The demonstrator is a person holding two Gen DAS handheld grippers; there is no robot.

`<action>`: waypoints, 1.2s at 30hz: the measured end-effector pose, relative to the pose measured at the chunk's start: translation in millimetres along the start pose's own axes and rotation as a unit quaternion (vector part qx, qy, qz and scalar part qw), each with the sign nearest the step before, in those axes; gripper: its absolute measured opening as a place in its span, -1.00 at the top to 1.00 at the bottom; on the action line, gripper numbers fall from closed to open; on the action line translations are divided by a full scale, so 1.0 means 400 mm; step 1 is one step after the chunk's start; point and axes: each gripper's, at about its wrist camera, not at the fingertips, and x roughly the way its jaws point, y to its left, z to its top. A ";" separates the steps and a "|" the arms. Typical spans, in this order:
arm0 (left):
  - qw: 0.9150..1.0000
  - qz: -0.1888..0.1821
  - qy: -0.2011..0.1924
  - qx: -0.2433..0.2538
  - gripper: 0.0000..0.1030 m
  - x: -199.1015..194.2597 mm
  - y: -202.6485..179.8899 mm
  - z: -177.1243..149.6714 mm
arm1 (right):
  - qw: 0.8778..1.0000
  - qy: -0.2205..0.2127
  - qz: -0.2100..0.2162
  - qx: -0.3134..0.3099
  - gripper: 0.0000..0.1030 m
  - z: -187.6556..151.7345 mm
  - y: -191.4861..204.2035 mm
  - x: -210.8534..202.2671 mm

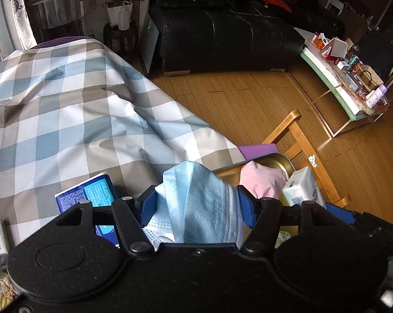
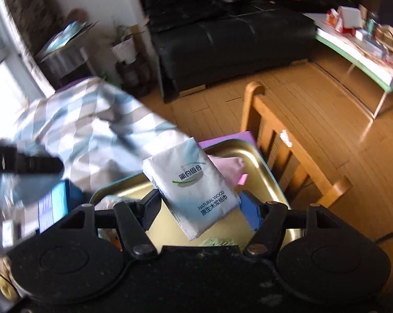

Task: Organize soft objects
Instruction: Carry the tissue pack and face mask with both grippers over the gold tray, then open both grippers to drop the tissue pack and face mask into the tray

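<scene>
- Checked cloth [image 1: 66,109] covers the desk; gold tray [image 2: 264,164] at its right edge.
- Left claw [image 1: 197,204] tilted down, clamped on blue face mask [image 1: 196,198].
- Right claw [image 2: 200,204] over tray, pitched down, gripping tissue pack [image 2: 194,187] crosswise.

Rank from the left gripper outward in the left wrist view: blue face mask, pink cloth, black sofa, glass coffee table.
1. Blue face mask: clamped in the left gripper.
2. Pink cloth: just beyond to the right, in the gold tray.
3-4. Black sofa at top centre and glass coffee table at far right: both across the floor, too close to call.
</scene>
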 end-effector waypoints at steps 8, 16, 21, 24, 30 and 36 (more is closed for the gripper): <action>1.000 -0.004 0.025 0.010 -0.15 0.047 -0.027 -0.024 | 0.999 0.000 0.000 0.046 -0.26 0.019 -0.046 0.000; 0.999 -0.005 0.040 0.016 -0.15 0.078 -0.043 -0.036 | 0.998 -0.001 -0.004 0.066 -0.26 0.018 -0.049 0.004; 0.999 -0.011 0.047 0.021 -0.32 0.095 -0.055 -0.035 | 0.998 0.001 -0.002 0.070 -0.26 0.016 -0.055 -0.001; 0.998 -0.014 0.044 0.029 -0.44 0.099 -0.067 -0.034 | 0.998 0.003 0.000 0.067 -0.26 0.014 -0.049 0.000; 0.998 -0.016 0.051 0.032 -0.46 0.113 -0.078 -0.036 | 0.998 0.001 0.002 0.068 -0.27 0.012 -0.047 -0.003; 0.997 -0.014 0.061 0.034 -0.46 0.123 -0.071 -0.046 | 0.997 -0.001 -0.001 0.074 -0.27 0.012 -0.052 -0.004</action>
